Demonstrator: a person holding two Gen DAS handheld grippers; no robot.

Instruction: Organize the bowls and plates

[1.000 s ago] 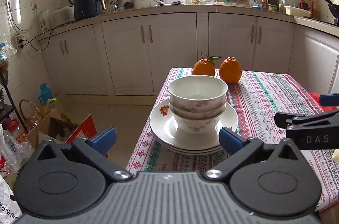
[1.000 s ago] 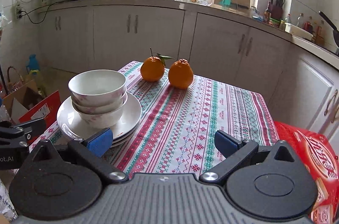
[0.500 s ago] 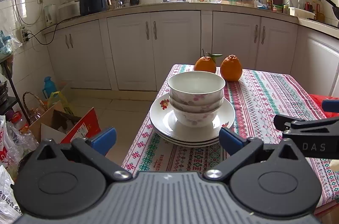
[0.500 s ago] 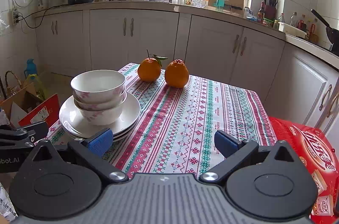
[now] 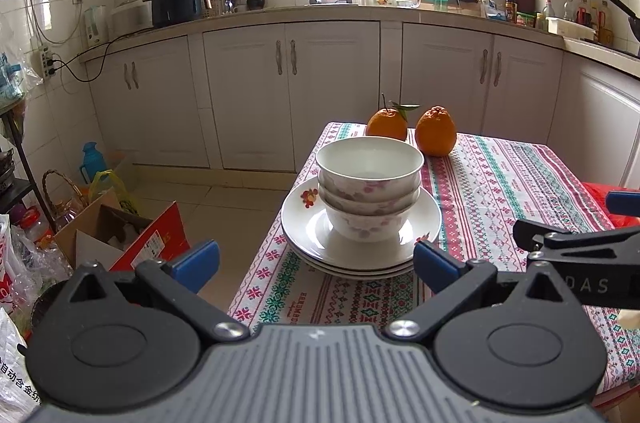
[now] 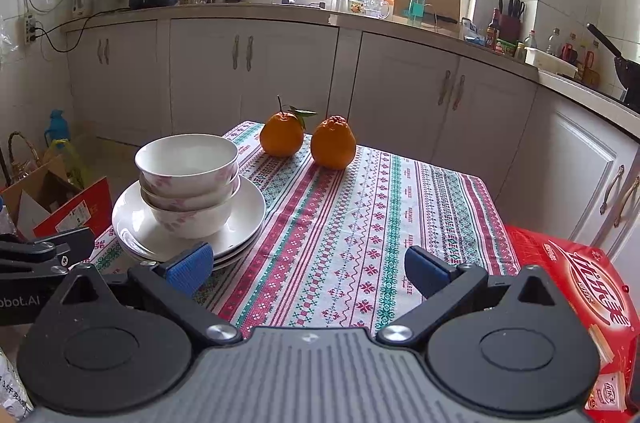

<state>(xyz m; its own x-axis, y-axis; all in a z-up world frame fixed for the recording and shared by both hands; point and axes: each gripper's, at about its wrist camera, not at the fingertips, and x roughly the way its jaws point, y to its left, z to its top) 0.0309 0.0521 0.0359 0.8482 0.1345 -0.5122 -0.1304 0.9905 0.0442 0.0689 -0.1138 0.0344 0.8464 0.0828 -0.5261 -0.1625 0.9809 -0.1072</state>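
- Blue-padded left gripper [image 5: 316, 261] is spread wide, holding nothing, hanging off the table's near edge
- Blue-padded right gripper [image 6: 306, 267] is likewise spread and empty, over the patterned tablecloth [image 6: 360, 223]
- Just ahead of the left gripper, three nested bowls [image 5: 370, 191] sit on stacked white plates [image 5: 424, 219]
- Farther ahead, two oranges [image 5: 436, 137] rest side by side

White pink-flowered bowls [image 5: 370, 191]; red-green patterned tablecloth [image 6: 360, 223]; orange fruit [image 6: 333, 143].

Three stacked bowls [image 5: 370, 189], three stacked plates [image 5: 304, 223], two oranges [image 5: 436, 136].
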